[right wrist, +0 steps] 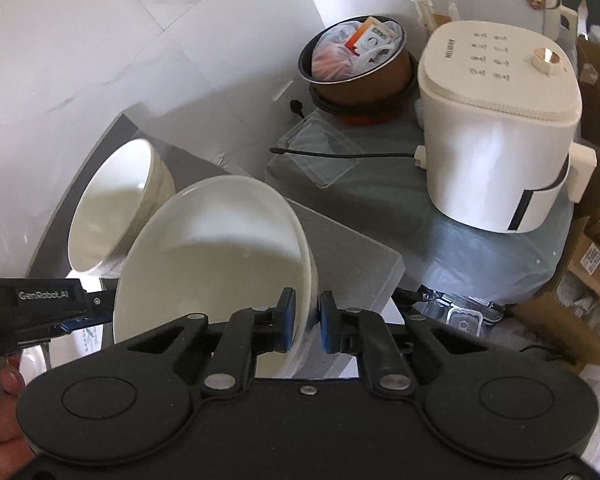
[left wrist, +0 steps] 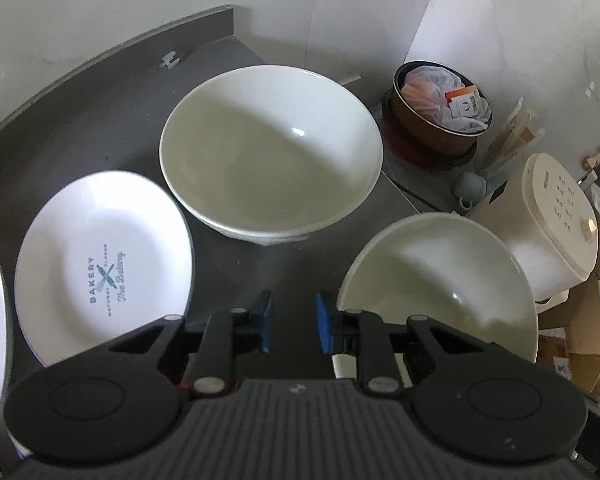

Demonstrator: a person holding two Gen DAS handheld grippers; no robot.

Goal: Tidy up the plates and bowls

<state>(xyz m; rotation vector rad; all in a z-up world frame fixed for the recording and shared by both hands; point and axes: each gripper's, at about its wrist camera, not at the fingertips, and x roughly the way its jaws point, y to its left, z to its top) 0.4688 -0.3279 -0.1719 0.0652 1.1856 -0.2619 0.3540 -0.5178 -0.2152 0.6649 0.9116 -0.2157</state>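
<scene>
Right wrist view: the right gripper (right wrist: 305, 322) is clenched on the rim of a white bowl (right wrist: 216, 256), pads pressing its wall from both sides, at the counter's (right wrist: 348, 248) right edge. A second bowl (right wrist: 116, 208) stands behind it near the back edge. Left wrist view: the left gripper (left wrist: 292, 322) has its jaws narrowly apart over bare counter with nothing between them. A plate (left wrist: 100, 264) printed "BAKERY" lies toward the left edge. A cooker (right wrist: 496, 128) stands off the right edge.

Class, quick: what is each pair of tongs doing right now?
Left tongs: partly open, holding nothing.
Right tongs: closed on the near bowl's rim.
</scene>
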